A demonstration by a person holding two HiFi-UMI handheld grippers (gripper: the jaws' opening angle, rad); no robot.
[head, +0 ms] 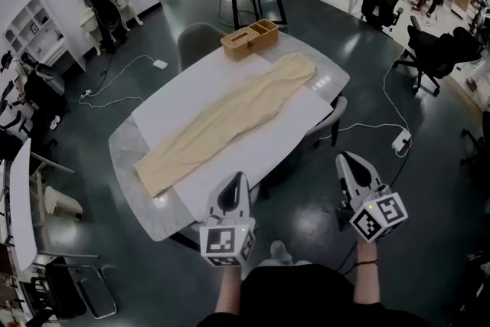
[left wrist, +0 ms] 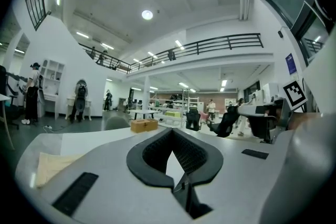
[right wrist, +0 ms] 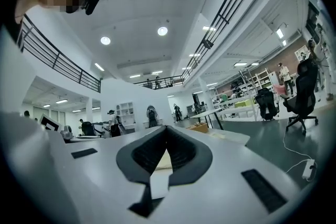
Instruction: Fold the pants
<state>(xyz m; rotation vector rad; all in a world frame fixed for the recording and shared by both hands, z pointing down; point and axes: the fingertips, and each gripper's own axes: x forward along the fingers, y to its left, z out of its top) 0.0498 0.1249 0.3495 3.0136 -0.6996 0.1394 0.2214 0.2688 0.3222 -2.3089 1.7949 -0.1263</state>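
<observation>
Two shut, empty: left tongs and right tongs; pants ahead on tabletop, lengthwise near-left to far-right, nearer left tongs.

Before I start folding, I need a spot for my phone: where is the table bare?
Widest: the white mat between the pants and the near-right edge of the table. A narrower mat strip runs along the pants' other side. The table's grey corner at near left is bare too. Crowded: the far end, by the wooden box.
</observation>
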